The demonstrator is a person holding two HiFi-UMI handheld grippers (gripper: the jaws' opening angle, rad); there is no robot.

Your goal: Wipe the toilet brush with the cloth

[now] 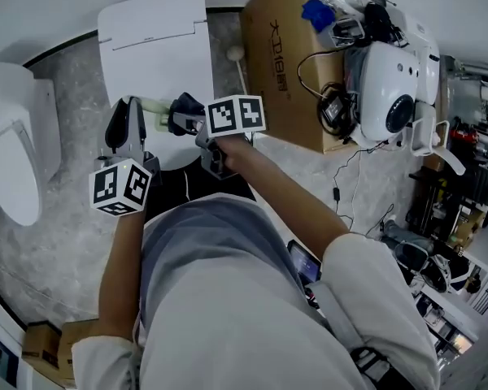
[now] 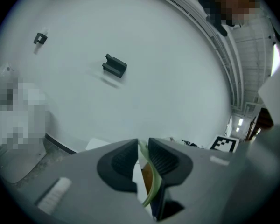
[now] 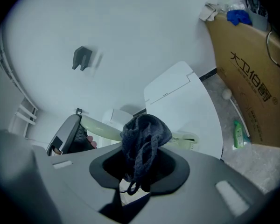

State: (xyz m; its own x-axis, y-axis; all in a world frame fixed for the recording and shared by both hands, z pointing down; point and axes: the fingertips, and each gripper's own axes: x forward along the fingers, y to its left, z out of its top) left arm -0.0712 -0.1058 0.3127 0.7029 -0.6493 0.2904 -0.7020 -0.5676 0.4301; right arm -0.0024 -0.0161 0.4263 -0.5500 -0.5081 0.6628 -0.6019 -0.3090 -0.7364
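The toilet brush [image 1: 152, 105] is a pale green stick held level over the closed toilet lid [image 1: 154, 39]. My left gripper [image 1: 128, 119] is shut on one end of it; in the left gripper view the green handle [image 2: 152, 186] sits pinched between the jaws [image 2: 142, 149]. My right gripper [image 1: 193, 123] is shut on a dark blue-grey cloth [image 1: 184, 112]. The cloth [image 3: 143, 138] is bunched up against the brush handle [image 3: 101, 128], whose far end [image 3: 185, 137] pokes out past it. The left gripper [image 3: 66, 137] shows at the handle's other end.
A second toilet [image 1: 12, 145] stands at the left. A large cardboard box [image 1: 286, 51] sits to the right of the toilet, with a white-headed stick [image 1: 236, 54] lying beside it. A white machine [image 1: 388, 92] with cables and other clutter fills the right side.
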